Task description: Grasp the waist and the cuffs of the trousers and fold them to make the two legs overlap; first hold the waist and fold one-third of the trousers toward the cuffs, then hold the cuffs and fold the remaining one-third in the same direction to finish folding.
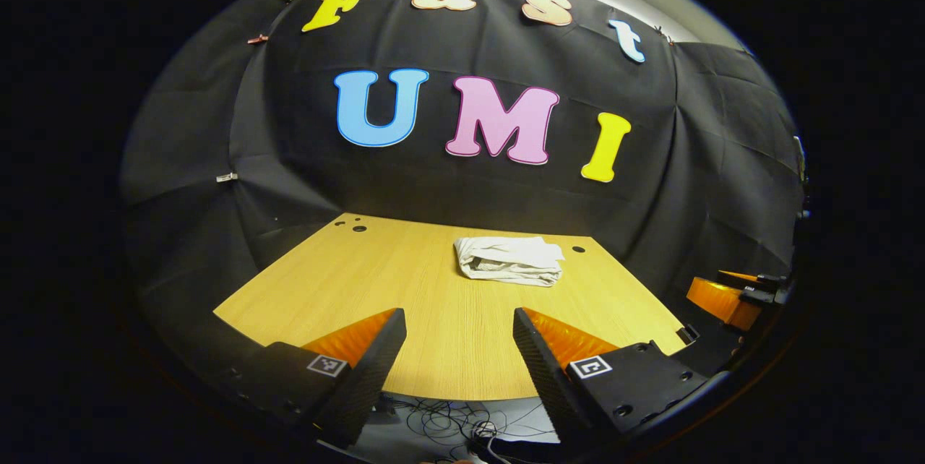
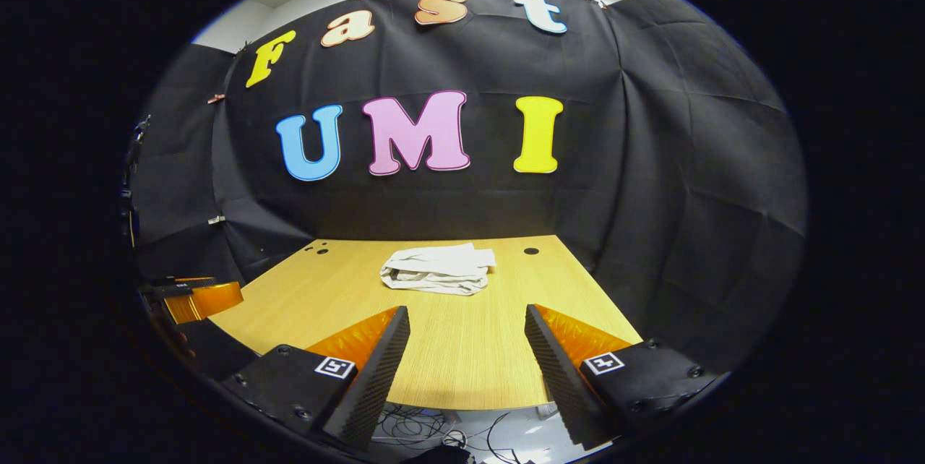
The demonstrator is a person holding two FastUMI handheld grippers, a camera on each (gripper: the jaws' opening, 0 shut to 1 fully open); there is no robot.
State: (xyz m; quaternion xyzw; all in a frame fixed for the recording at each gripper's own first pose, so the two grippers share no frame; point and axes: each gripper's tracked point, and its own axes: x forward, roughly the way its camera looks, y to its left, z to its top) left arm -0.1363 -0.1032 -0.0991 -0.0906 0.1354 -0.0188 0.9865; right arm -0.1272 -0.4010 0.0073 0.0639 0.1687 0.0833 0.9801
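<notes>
Left gripper (image 1: 459, 348): fingers spread wide, nothing between them, held over the near edge of the tabletop (image 1: 347, 283), well apart from the garment. A tangle of cables (image 1: 462, 424) lies on the floor below that edge.

Trousers (image 1: 510, 260): a pale, compact bundle lying toward the far middle of the tabletop, near a small dark hole (image 1: 578, 249) in the board. Layers are stacked on one another with rolled edges facing the near side; judged from this lie, the folds appear already made, though which end is waist and which is cuffs cannot be told.

Right gripper (image 2: 467, 352): fingers likewise wide apart and empty, also at the near edge; in the left gripper view it appears at the far right (image 1: 737, 298).

Guidance for the step in hand, as a judgement: if the bundle counts as finished, both grippers should be kept back and clear of it. If a last fold remains, each gripper would need to approach low, take one corner of the loose edge with both fingers pressing, and lift together, so the stacked layers do not slide apart.
</notes>
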